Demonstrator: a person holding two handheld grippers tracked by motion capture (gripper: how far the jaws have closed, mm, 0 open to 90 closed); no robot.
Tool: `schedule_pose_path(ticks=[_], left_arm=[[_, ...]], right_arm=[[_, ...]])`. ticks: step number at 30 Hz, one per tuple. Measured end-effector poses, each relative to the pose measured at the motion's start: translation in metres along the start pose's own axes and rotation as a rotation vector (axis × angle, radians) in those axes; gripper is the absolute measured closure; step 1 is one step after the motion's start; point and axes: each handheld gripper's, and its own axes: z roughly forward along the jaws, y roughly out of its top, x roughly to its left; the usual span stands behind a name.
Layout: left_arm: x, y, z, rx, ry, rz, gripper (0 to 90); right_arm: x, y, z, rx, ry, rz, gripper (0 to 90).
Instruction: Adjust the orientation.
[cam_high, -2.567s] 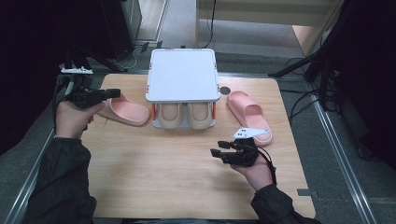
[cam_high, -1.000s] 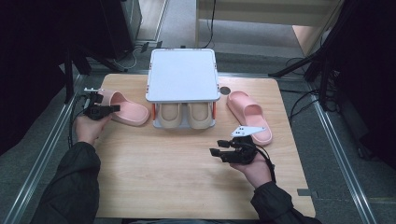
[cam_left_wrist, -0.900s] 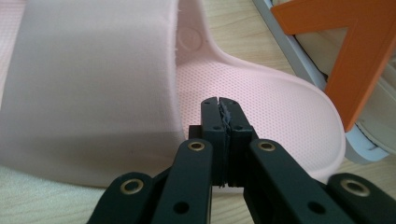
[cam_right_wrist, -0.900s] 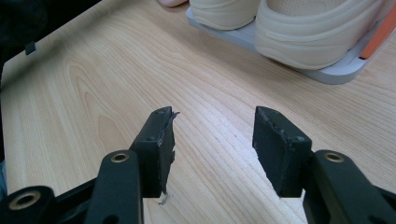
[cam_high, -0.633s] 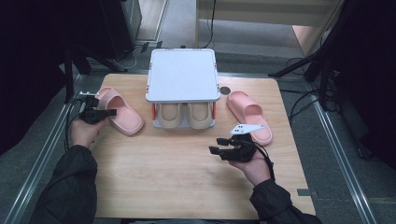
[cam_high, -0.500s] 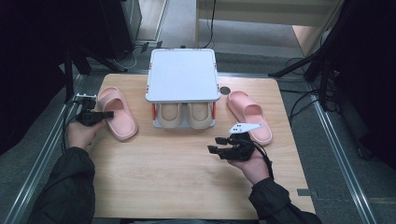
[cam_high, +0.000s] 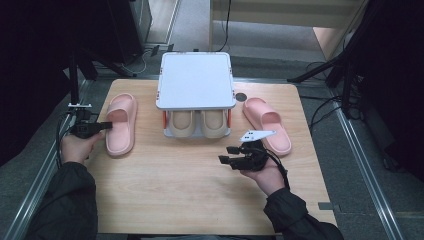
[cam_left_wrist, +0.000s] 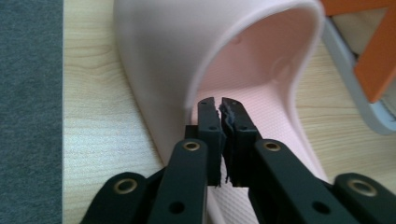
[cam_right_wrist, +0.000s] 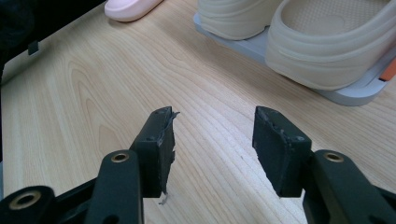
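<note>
At the left of the high view, the left gripper (cam_high: 102, 126) has dragged the left pink slipper (cam_high: 121, 123) away from the white rack (cam_high: 196, 82) toward the bench (cam_high: 165, 195) edge. Its fingers (cam_left_wrist: 208, 133) have just begun parting, barely apart at the strap's edge, so I judge a release. Centre-right, the right gripper (cam_high: 231, 154) hovers wide open, empty, near the right pink slipper (cam_high: 267, 123). No writing is legible.

The high view looks down on the whole table (cam_high: 200, 200). Both gripper views sit low and close. All three share the pink slipper (cam_high: 121, 123) (cam_left_wrist: 187, 56) (cam_right_wrist: 130, 8).
</note>
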Motion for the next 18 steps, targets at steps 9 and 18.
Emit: schedule_pose_path(ticks=[9, 18], left_arm=[[-0.002, 0.007, -0.02, -0.068, 0.032, 0.019, 55.3], [0.014, 0.012, 0.004, -0.036, 0.062, -0.033, 48.5]], right_arm=[[0.0, -0.001, -0.003, 0.002, -0.012, 0.006, 49.4], [-0.002, -0.01, -0.013, -0.016, -0.042, 0.026, 49.4]])
